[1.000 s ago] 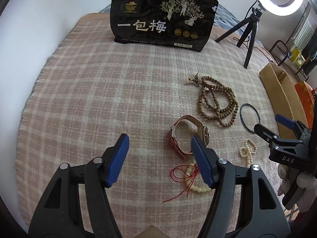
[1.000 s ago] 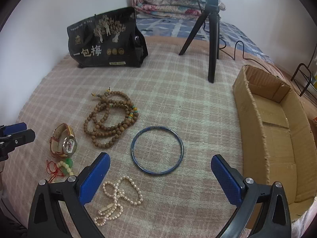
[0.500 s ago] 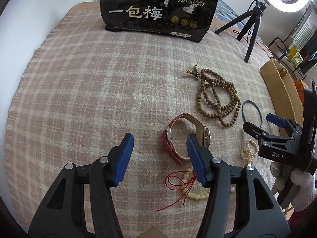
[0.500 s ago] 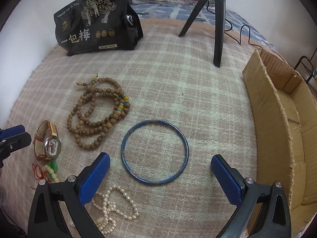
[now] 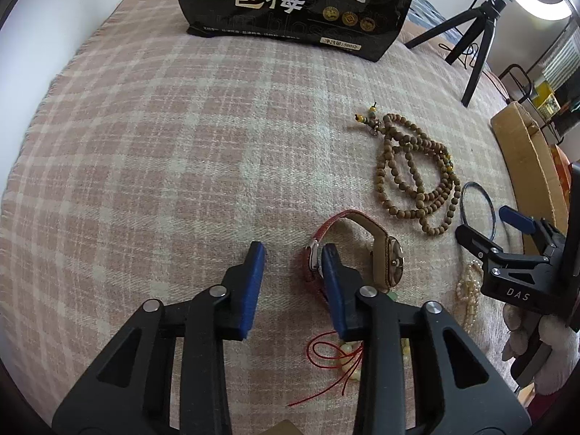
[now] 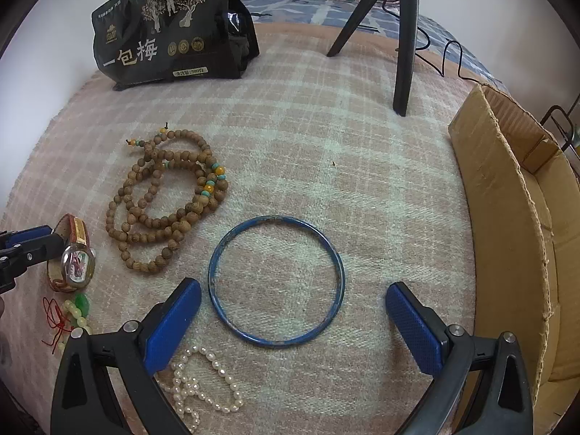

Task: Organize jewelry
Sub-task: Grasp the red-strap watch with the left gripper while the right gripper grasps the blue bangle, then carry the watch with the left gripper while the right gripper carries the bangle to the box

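Jewelry lies on a pink plaid cloth. A watch [image 5: 384, 257] with a red and tan strap stands on edge; my left gripper [image 5: 291, 261] is open, its right finger touching the strap's red buckle end. My right gripper [image 6: 291, 302] is open wide over a blue bangle [image 6: 276, 281], which lies flat between its fingers. Brown wooden prayer beads [image 6: 166, 203] lie left of the bangle, also in the left wrist view [image 5: 417, 177]. A pearl strand [image 6: 203, 384] lies under the right gripper's left finger. A jade bracelet with red cord [image 6: 74, 311] lies near the watch [image 6: 74, 257].
An open cardboard box [image 6: 514, 217] stands along the right edge of the cloth. A black snack bag [image 6: 170, 32] stands at the back. A ring-light tripod [image 6: 402, 36] stands at back right. Folded bedding lies behind.
My left gripper has moved forward and narrowed, reaching the watch strap. My right gripper has moved forward and down, bringing the bangle between its fingers.
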Available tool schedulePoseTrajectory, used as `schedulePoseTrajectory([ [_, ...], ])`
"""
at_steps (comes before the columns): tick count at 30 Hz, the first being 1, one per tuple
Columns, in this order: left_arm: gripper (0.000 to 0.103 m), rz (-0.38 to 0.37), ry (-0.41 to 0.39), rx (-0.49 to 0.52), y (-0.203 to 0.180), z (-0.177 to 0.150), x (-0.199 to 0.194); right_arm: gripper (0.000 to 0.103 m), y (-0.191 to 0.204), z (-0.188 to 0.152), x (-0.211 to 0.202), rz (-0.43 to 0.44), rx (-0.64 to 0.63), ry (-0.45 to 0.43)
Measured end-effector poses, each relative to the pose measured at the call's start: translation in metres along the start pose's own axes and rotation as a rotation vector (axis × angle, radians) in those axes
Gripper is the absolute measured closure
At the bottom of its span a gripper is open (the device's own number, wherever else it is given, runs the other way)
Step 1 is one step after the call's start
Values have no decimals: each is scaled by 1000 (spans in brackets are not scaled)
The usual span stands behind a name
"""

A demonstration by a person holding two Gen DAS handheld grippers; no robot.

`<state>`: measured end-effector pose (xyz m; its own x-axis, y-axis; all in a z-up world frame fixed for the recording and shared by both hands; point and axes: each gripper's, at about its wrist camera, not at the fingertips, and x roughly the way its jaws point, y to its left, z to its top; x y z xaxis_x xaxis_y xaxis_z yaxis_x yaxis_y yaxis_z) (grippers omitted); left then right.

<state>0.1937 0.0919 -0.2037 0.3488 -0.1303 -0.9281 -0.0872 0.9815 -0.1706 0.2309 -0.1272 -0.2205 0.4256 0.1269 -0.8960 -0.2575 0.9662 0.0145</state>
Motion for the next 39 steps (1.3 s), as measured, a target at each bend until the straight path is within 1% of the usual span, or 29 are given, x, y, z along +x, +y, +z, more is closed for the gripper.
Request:
schedulePoseTrajectory([
  [2,78,2,2,11,-3,0,1,1,0,0,0,6,3,0],
  [4,85,-1,2,21,-5,-2,0,5,-1,1,-1,20,6,0],
  [6,91,-7,2,28,-8,-3,1,12,0,2,-3,30,1,-4],
  [9,94,-1,3,43,-12,-5,1,21,0,1,-5,46,-2,-9],
  [10,94,3,2,46,-12,-5,1,22,0,0,-5,46,-4,-12],
  [12,94,4,1,49,-13,-6,1,29,0,0,-7,56,-8,-17],
  [20,95,5,-9,50,-13,-7,-1,29,0,-3,-10,66,-2,-30],
  [26,96,11,-42,48,-12,-4,-11,29,2,-3,-19,69,-9,-49],
  [31,96,23,-65,30,-4,-4,-19,29,7,-2,-30,66,-28,-75],
  [39,96,-1,-110,-1,-1,-5,-42,29,8,-3,-53,62,-44,-118],
])
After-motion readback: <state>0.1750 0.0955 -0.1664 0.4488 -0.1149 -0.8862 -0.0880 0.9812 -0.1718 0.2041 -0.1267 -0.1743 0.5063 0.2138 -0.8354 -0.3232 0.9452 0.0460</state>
